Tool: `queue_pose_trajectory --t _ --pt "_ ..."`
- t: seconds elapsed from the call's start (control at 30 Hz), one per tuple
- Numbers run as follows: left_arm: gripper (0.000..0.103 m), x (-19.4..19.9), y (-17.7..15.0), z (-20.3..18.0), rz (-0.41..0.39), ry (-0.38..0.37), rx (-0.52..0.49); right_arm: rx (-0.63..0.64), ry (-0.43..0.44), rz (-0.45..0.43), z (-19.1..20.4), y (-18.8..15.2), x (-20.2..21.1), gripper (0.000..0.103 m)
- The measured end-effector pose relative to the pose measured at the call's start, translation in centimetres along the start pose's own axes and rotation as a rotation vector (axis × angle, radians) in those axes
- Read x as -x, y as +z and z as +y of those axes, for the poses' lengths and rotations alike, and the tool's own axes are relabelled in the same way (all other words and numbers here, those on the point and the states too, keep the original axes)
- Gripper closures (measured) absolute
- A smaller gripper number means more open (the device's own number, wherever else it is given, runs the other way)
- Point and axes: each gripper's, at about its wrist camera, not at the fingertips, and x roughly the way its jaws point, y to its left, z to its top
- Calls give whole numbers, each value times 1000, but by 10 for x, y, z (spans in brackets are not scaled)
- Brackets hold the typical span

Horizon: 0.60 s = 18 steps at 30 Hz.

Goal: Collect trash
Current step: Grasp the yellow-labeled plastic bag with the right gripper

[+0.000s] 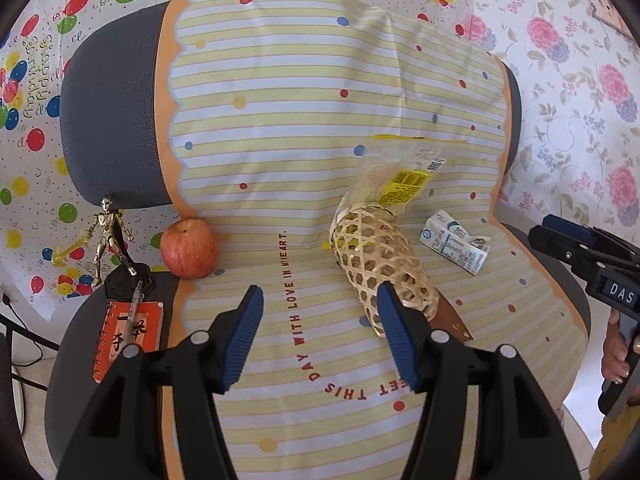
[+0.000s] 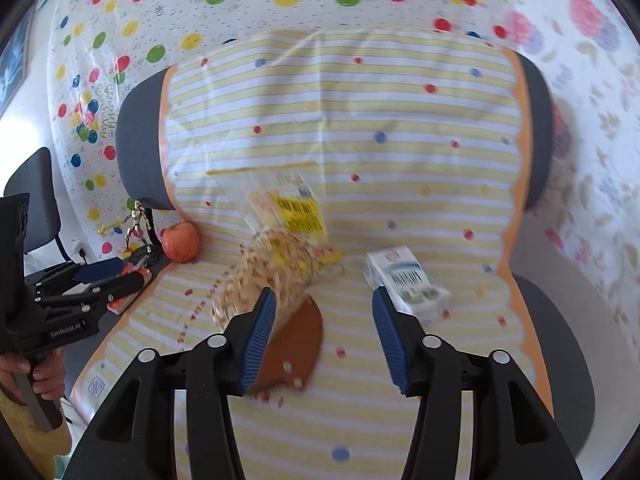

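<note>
A woven bamboo basket lies on its side on the striped cloth, a brown flap at its near end. A clear plastic wrapper with a yellow label sticks out of its far mouth. A small white milk carton lies to its right. My left gripper is open, its right finger just in front of the basket. My right gripper is open, hovering between the basket and the carton. The wrapper shows there too.
A red apple, a gold toy figure and an orange notebook sit at the left on the grey chair seat. Balloon-print and floral cloths hang behind. The right gripper shows at the left wrist view's right edge.
</note>
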Motion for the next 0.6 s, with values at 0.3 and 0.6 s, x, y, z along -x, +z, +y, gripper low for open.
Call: queue_pose_trajectory --t 0.3,0.6 --pt "45 -39 30 16 30 6 26 131 74 30 -9 48 -90 38" --pt "45 -67 44 25 57 19 47 322 167 4 14 63 -114 45"
